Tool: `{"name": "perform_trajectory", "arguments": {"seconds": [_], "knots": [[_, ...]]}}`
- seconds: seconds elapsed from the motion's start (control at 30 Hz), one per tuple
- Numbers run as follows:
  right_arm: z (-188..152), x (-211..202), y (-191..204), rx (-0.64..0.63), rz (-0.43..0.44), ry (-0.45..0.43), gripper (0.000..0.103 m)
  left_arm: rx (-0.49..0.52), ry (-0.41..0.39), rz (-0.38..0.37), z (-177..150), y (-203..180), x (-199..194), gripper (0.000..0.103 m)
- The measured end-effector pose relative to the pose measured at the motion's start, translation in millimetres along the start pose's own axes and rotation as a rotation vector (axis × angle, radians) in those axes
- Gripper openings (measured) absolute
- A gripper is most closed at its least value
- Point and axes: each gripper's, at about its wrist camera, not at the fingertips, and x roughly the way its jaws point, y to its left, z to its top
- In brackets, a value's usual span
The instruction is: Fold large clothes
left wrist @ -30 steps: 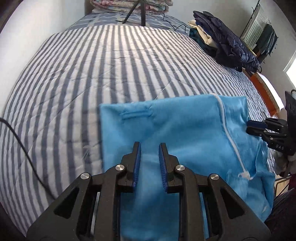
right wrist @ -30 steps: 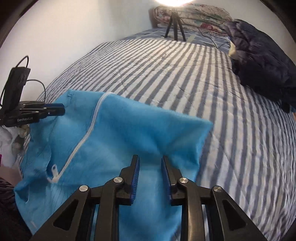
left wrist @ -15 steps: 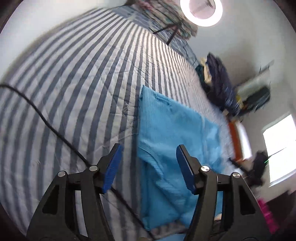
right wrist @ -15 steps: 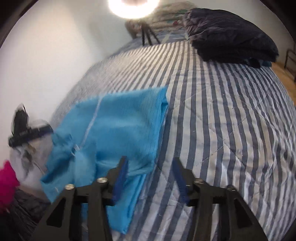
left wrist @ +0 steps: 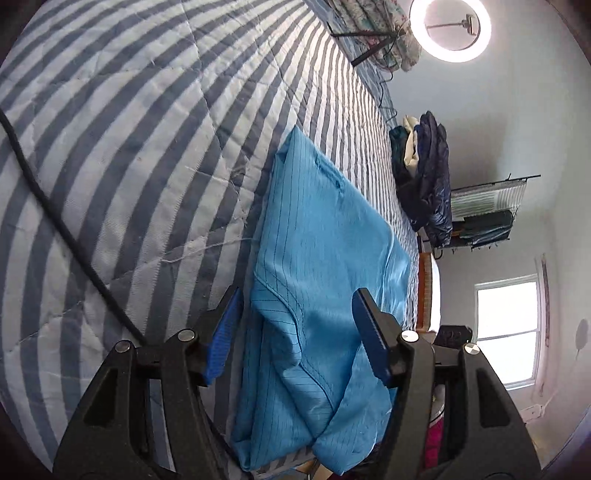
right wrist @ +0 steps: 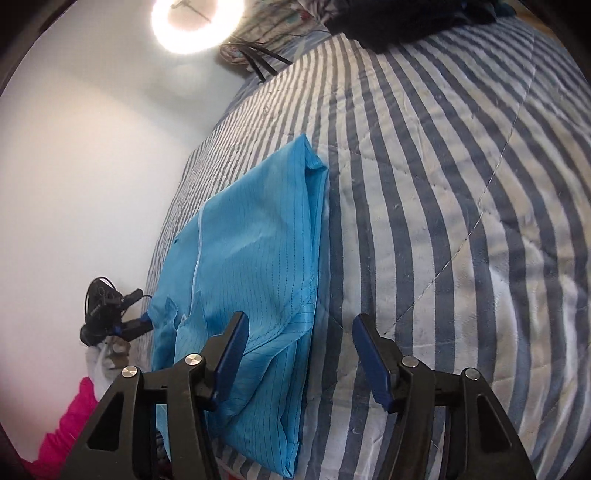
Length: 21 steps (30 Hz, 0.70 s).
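Note:
A large bright blue garment lies folded in a long strip on the striped quilt, its near end bunched in layers. My left gripper hovers open over that near end, the cloth below its jaws and not pinched. In the right wrist view the same blue garment shows a white zip line, and its right folded edge runs under my right gripper, which is open and holds nothing. The left gripper shows there at the garment's far left edge.
A black cable crosses the striped quilt on the left. A pile of dark clothes sits at the far right of the bed. A ring light on a tripod stands by floral bedding. A pink cloth is below the bed edge.
Both grippers were nearly shut over the blue cloth a second ago; they have opened, rolled and drawn apart toward the garment's two side edges. The garment lies narrower and folded.

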Motion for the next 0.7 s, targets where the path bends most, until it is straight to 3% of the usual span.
{"name": "perform_trajectory", "arguments": {"seconds": [0.2, 0.37, 0.43, 0.7], "knots": [[8, 15, -5, 0.066, 0.105, 0.019, 0.060, 0.021, 0.029, 0.020, -1, -9, 21, 0.063], [11, 33, 1, 0.068, 0.139, 0.037, 0.049, 0.050, 0.043, 0.052, 2, -20, 34, 0.056], [11, 39, 7, 0.058, 0.133, 0.048, 0.044, 0.092, 0.056, 0.108, 0, -30, 41, 0.040], [6, 46, 36, 0.012, 0.033, 0.066, 0.021, 0.208, 0.032, 0.238, -7, -54, 48, 0.015]]}}
